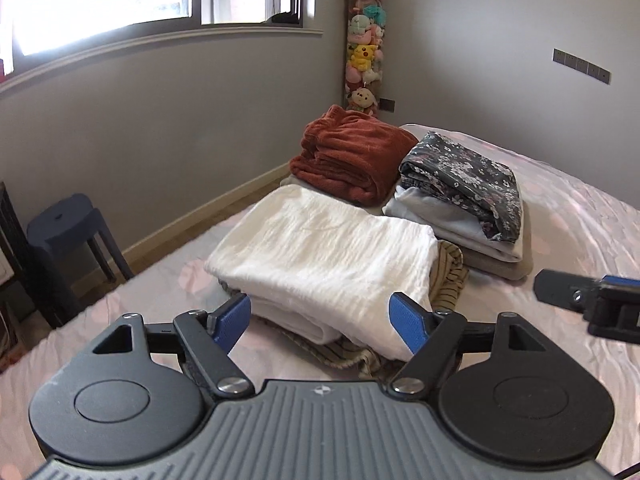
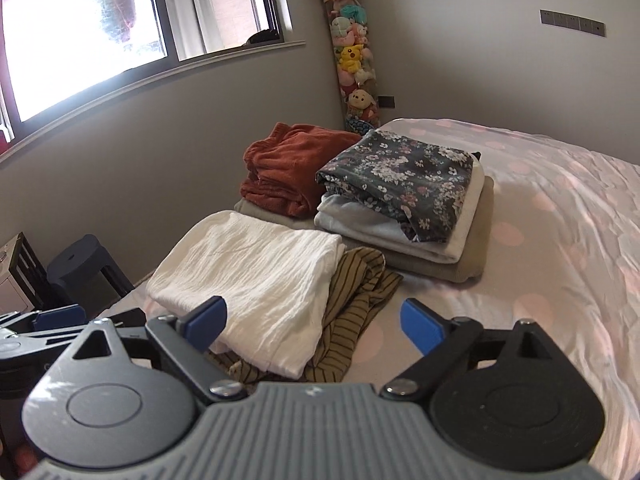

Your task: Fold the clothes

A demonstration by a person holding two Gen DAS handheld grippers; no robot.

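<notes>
Now both my grippers hang spread wide and empty over the pink bed (image 2: 560, 220): the left gripper (image 1: 320, 320) with its blue pads either side of the folded white garment (image 1: 320, 256) at twelve o'clock just beyond them, the right gripper (image 2: 316, 320) looking at the same white garment (image 2: 248, 280) at eleven o'clock. The white garment's long axis runs from about seven towards one o'clock in my left view, and it lies on a crumpled striped garment (image 2: 352, 296), which I judge still unfolded. That striped one sits dead ahead of my right gripper, so my right hand is the nearer for it.
</notes>
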